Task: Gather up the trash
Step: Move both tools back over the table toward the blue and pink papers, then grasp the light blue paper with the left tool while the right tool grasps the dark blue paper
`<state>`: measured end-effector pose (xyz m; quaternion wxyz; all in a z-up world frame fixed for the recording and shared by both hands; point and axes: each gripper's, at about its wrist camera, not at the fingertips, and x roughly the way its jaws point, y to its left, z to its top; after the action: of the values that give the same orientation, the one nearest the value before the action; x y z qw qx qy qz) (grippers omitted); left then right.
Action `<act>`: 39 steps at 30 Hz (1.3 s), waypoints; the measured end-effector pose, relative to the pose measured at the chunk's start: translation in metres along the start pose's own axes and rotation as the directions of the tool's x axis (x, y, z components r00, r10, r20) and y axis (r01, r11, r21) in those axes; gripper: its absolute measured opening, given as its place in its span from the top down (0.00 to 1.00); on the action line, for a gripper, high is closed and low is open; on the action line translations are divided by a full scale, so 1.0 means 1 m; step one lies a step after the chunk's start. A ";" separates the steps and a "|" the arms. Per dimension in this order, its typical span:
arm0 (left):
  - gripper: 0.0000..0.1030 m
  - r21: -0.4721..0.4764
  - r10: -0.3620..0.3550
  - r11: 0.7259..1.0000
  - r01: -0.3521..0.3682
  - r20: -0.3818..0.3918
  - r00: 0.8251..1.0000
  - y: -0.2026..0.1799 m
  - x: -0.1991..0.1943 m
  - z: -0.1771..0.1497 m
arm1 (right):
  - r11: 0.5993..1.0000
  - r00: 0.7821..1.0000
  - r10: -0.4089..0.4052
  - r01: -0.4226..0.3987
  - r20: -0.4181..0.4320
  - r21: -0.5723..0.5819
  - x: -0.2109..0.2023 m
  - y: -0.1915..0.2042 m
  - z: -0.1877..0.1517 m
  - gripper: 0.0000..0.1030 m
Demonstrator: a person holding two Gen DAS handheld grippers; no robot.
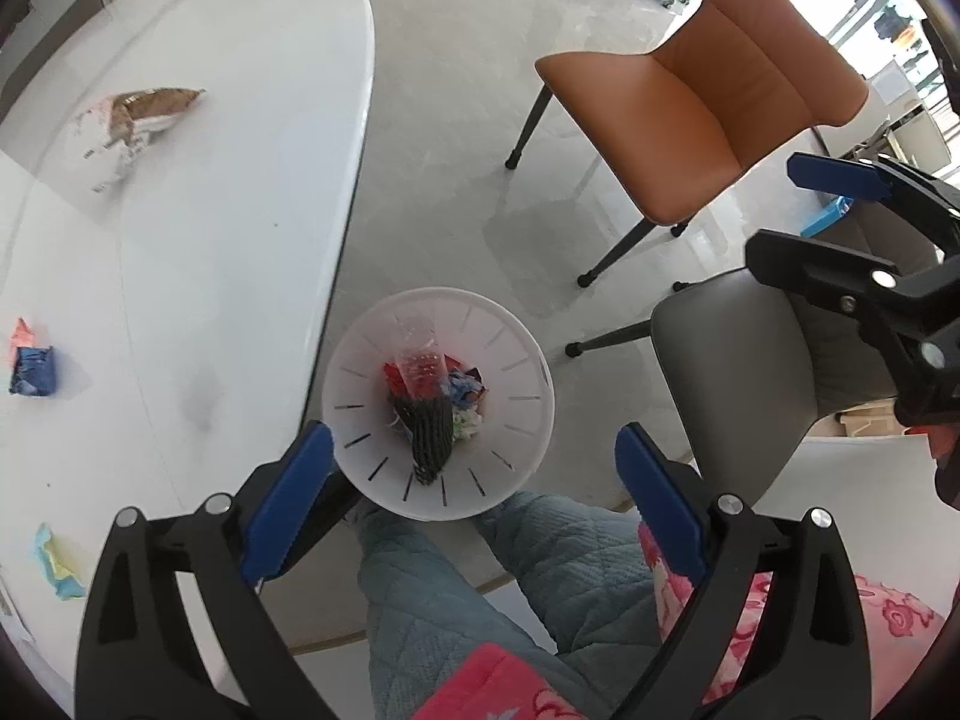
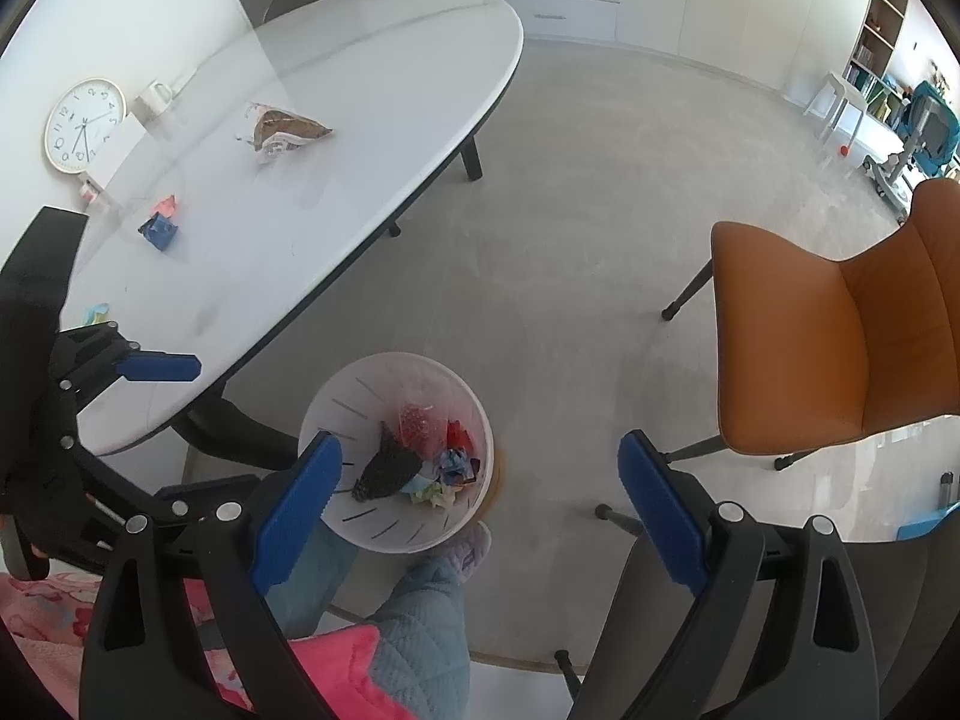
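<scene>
On the white oval tabletop [image 1: 198,252], going from the left, lie a crumpled yellow-and-blue paper scrap [image 1: 60,567] near the edge, a crushed blue foil wrapper [image 1: 33,371] with a small pink scrap [image 1: 21,333] touching it, and farther along a crumpled white-and-brown snack bag [image 1: 135,123] whose long axis runs across the table, its brown end pointing toward the rounded tip of the tabletop; its printing is too small to read. In the right wrist view a round white wall clock [image 2: 84,125] with black numerals leans at the far left of the table. Just beside the table edge, on the floor, stands a round white plastic wastebasket with slotted walls [image 1: 516,396], mouth upward; inside it a clear plastic bottle with a red label [image 1: 420,369] lies tilted against the wall, with a black mesh wrapper [image 1: 429,432] and crumpled coloured scraps beside it; no lettering can be made out. The left gripper [image 1: 474,504] hangs over the basket with its blue-padded jaws spread wide and nothing between them. The right gripper [image 2: 480,507] also points down beside the basket, jaws wide apart and empty. To the right stand an orange upholstered chair [image 1: 708,102] and a grey chair [image 1: 756,354].
</scene>
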<state>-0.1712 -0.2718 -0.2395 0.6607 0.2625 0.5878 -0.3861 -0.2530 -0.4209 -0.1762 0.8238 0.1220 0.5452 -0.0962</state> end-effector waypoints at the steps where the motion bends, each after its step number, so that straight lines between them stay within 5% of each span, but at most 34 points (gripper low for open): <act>1: 0.12 -0.003 0.005 1.000 -0.005 0.007 1.000 0.001 -0.004 0.000 | 1.000 1.000 0.003 -0.003 0.001 -0.002 0.000 0.001 0.002 0.10; 8: 0.11 -0.024 0.038 0.999 -0.037 0.056 0.998 0.009 -0.026 0.000 | 0.999 0.999 0.040 -0.040 0.011 -0.010 -0.001 0.015 0.019 0.08; 14: 0.07 -0.136 0.128 0.985 -0.108 0.148 0.981 0.049 -0.064 -0.015 | 0.995 0.995 0.085 -0.082 0.043 -0.051 -0.001 0.042 0.044 0.04; 21: 0.07 -0.339 0.241 0.924 -0.174 0.166 0.956 0.142 -0.091 -0.034 | 0.988 0.989 0.128 -0.121 0.069 -0.097 0.006 0.097 0.083 0.02; 29: 0.07 -0.452 0.350 0.851 -0.266 0.111 0.930 0.248 -0.098 -0.105 | 0.962 0.977 0.211 -0.200 0.039 -0.186 0.036 0.190 0.111 0.02; 39: 0.09 -0.527 0.271 0.827 -0.195 0.070 0.960 0.306 -0.060 -0.153 | 0.895 0.962 0.272 -0.263 -0.025 -0.360 0.111 0.304 0.136 0.03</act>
<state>-0.0091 0.0348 -0.2397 0.7889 0.1178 0.5844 -0.1489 -0.0027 -0.1764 -0.1979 0.8444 0.0415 0.5210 0.1179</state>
